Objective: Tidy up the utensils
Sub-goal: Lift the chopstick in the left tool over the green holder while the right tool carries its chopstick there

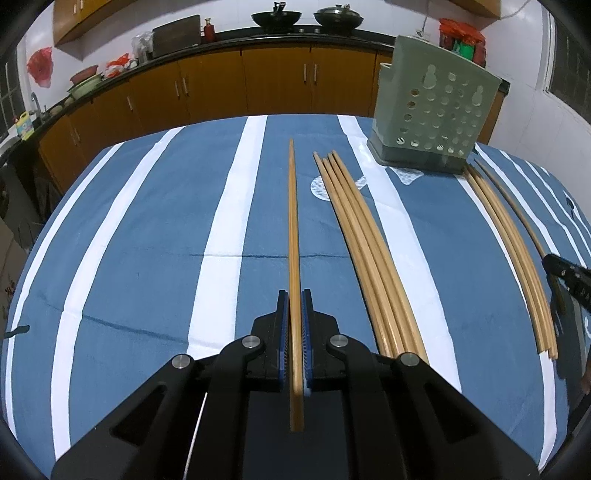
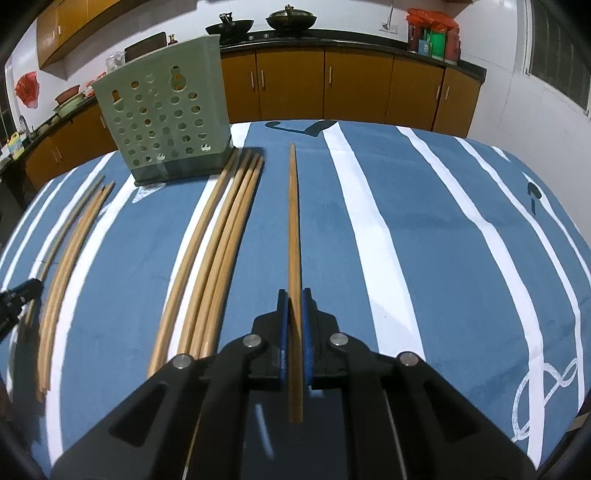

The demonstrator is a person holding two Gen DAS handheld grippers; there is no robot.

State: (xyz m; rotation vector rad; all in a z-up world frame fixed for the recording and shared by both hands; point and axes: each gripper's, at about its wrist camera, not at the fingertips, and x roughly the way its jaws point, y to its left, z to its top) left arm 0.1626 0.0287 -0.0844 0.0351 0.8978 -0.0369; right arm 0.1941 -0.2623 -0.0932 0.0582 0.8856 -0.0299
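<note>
My left gripper (image 1: 294, 295) is shut on a single wooden chopstick (image 1: 293, 221) that points away over the blue striped cloth. Right of it lie a bundle of several chopsticks (image 1: 365, 251) and a second bundle (image 1: 513, 258) near the right gripper's fingers (image 1: 565, 273). My right gripper (image 2: 294, 295) is likewise shut on one chopstick (image 2: 294, 221). To its left lie the same two bundles, the near one (image 2: 218, 243) and the far one (image 2: 66, 266). A green perforated utensil holder (image 1: 432, 107) (image 2: 166, 114) stands upright behind the bundles.
The table wears a blue cloth with white stripes (image 1: 147, 229) (image 2: 424, 229). The left gripper's fingers (image 2: 18, 299) show at the left edge of the right wrist view. Orange kitchen cabinets (image 1: 221, 85) and a dark counter with woks (image 1: 275, 16) run behind the table.
</note>
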